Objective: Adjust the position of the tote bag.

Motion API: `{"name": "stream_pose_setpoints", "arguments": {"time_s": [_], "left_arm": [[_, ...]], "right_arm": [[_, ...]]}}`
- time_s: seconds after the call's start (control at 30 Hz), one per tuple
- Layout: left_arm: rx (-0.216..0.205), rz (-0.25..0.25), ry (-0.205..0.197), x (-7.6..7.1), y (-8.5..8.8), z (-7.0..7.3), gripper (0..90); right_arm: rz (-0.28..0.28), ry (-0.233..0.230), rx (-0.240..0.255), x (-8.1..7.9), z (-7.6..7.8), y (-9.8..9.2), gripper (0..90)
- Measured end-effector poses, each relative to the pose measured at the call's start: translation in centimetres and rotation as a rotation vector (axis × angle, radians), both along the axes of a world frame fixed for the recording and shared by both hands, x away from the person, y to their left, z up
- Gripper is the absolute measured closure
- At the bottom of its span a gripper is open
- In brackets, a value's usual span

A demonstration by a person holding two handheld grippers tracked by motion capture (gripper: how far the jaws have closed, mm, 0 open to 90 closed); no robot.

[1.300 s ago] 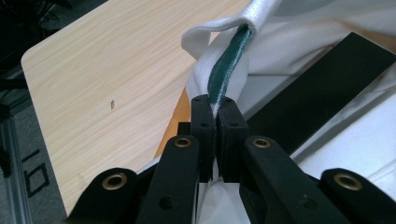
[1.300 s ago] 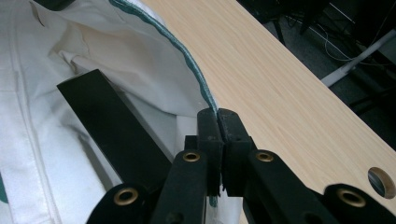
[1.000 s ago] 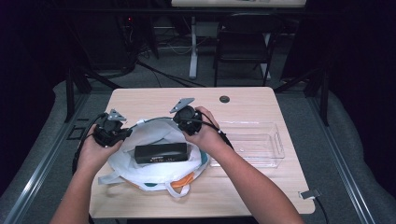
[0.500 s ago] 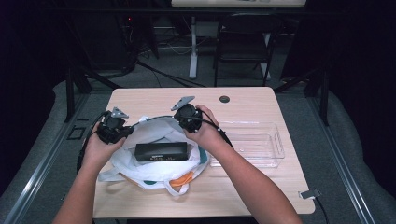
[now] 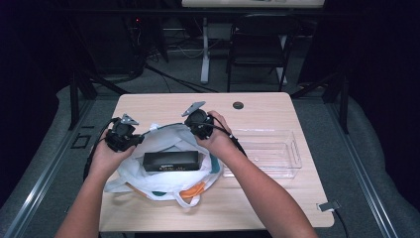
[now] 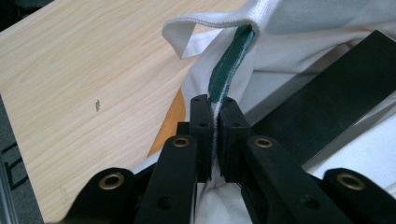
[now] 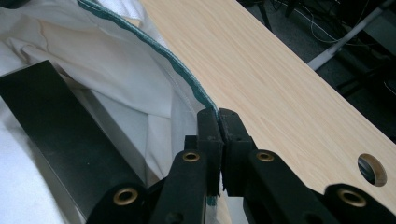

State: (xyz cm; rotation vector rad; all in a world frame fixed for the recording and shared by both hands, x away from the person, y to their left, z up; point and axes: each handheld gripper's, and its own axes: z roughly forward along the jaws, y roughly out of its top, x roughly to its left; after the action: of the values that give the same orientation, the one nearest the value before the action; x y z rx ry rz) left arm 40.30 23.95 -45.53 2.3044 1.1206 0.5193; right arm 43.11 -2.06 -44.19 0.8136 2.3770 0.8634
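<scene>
Left gripper (image 6: 214, 121) clamped on green-trimmed rim of white cloth bag (image 5: 163, 181); right gripper (image 7: 218, 126) clamped on opposite rim, bag mouth held between them. Long black rectangular box (image 5: 171, 160) lies inside mouth, between both grippers, long axis running gripper to gripper, nearer right gripper. Count: one bag, one box, one clear plastic tray (image 5: 292, 148) beyond right hand on pale wooden table (image 5: 262, 106).

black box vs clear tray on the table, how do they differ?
The black box is opaque and dark; the clear tray is see-through, with the table visible through it. The black box lies inside the white bag; the clear tray sits bare on the wood, to the bag's right. The black box looks closed on all sides; the clear tray is open-topped and looks empty. Both are long rectangles lying flat.
</scene>
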Motion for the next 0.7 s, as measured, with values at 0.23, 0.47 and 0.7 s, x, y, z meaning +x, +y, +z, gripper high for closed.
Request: {"name": "stream_pose_setpoints", "arguments": {"time_s": [0.23,0.47,0.7], "left_arm": [[-0.003,-0.003,-0.011,0.0,0.0,0.0,82.7],[0.004,-0.001,-0.002,0.2,-0.1,-0.1,87.2],[-0.010,0.006,0.000,0.2,0.2,0.0,87.4]], "right_arm": [[-0.005,0.010,-0.001,0.4,-0.2,-0.2,88.3],[0.003,0.023,0.002,0.1,-0.1,0.0,85.7],[0.005,0.037,0.017,-0.9,0.8,-0.6,78.2]]}}
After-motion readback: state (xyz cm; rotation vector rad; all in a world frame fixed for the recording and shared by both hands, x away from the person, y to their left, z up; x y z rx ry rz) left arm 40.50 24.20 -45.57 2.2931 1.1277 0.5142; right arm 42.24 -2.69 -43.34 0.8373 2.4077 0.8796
